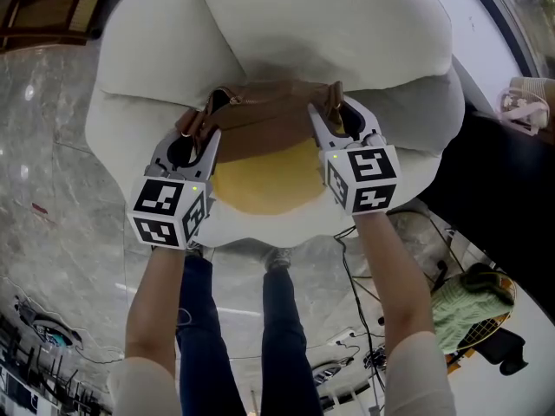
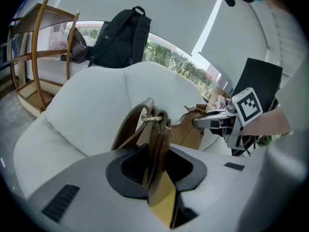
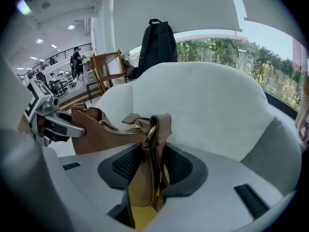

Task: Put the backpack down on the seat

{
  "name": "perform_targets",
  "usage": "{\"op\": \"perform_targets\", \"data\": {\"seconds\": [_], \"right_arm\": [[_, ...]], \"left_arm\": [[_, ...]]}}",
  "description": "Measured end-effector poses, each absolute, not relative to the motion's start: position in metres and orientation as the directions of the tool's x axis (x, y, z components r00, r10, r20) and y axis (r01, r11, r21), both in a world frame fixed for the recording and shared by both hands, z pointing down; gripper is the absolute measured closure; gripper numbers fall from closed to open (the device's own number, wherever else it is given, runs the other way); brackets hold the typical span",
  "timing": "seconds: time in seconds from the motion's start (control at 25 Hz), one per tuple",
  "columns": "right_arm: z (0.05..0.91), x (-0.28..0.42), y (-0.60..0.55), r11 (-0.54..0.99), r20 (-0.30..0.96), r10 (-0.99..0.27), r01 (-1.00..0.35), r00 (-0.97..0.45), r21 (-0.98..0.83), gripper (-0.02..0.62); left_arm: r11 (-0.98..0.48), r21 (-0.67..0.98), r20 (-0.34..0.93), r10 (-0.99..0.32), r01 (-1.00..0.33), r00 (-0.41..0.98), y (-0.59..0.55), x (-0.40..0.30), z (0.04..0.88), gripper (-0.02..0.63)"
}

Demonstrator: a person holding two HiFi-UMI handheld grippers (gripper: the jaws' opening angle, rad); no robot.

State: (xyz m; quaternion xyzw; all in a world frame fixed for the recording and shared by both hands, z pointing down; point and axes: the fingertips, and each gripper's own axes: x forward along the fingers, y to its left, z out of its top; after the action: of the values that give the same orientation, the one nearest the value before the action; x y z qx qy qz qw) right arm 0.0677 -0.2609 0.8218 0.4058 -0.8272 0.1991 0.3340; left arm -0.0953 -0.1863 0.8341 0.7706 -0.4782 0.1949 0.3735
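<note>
A brown backpack (image 1: 260, 124) with a yellow lower panel hangs between my two grippers, just above the white cushioned seat (image 1: 286, 33). My left gripper (image 1: 198, 137) is shut on its left end, where the brown strap and metal ring (image 2: 155, 124) rise out of the jaws. My right gripper (image 1: 336, 121) is shut on the right end, beside the zip (image 3: 113, 129). The left gripper view shows the right gripper (image 2: 227, 119) across the bag, and the right gripper view shows the left gripper (image 3: 48, 117). The bag's underside is hidden.
A black backpack (image 3: 157, 42) sits on top of the white chair's back. A wooden chair (image 2: 38, 57) stands to the left of the seat. Cables (image 1: 364, 310) and a green bag (image 1: 464, 306) lie on the marble floor by the person's legs (image 1: 260, 336).
</note>
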Motion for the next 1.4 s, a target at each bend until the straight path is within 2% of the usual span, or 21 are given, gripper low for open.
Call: {"op": "perform_targets", "data": {"seconds": [1.4], "right_arm": [[0.870, 0.045, -0.328, 0.545, 0.764, -0.510, -0.836, -0.396, -0.070, 0.426]], "left_arm": [[-0.157, 0.456, 0.671, -0.587, -0.876, 0.454, -0.251, -0.121, 0.873, 0.500]]}}
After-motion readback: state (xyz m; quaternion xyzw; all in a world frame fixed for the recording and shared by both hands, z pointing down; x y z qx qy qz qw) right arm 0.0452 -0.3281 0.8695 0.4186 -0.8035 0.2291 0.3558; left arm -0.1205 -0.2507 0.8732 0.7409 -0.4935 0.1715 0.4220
